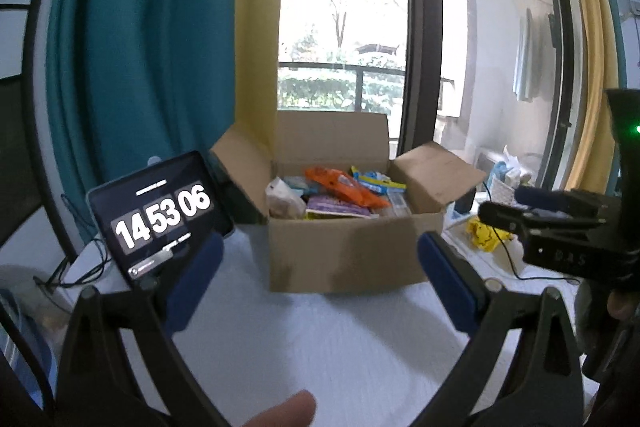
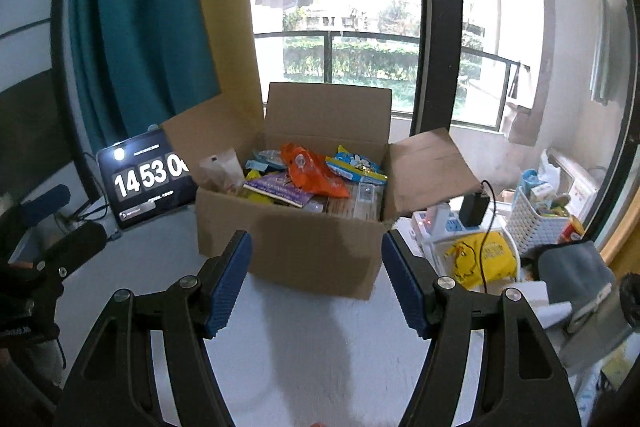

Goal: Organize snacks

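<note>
**Facing an open box of snacks with both grippers empty**

Sitting on the white table, the open cardboard box holds a heap of snack packets, an orange packet on top and a purple one beside it. Left of the box stands a tablet showing a clock. Right of the box lies a yellow bag. Before the box, the left gripper has its fingers wide apart, holding nothing. The right gripper likewise points at the box, fingers apart and empty.
</note>
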A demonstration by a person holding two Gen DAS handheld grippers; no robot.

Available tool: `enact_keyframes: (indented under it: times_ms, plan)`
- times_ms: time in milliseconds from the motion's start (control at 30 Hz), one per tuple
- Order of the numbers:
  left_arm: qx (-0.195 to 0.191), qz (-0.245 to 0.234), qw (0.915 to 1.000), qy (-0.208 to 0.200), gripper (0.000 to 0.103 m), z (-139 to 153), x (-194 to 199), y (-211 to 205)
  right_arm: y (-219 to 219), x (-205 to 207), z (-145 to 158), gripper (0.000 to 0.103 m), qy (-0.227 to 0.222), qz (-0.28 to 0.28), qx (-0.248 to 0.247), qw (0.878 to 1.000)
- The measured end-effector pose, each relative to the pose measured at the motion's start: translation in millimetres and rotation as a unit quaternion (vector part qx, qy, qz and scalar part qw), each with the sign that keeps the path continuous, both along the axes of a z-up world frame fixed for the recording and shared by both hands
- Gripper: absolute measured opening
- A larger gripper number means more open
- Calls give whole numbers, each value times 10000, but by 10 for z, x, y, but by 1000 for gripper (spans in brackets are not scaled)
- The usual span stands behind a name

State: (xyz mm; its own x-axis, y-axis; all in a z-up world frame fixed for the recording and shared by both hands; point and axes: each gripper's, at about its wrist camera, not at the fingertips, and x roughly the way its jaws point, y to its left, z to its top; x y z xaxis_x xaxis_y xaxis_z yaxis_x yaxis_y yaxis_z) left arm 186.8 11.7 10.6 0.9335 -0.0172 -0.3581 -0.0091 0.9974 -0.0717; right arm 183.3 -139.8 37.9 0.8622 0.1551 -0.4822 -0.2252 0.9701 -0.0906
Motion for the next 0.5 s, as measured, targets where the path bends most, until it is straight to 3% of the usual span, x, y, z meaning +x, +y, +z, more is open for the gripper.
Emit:
enact_keyframes:
  times_ms: [367,500]
  plan:
    - [112,-118,9992,-376,99,247,-489,-48,-82,-790,282,71,-598,-47,-34,9982]
    - [163,-177,9981,-565,99,369,-636,-105,-150,-1009,418,79,-852,-76,43,9963]
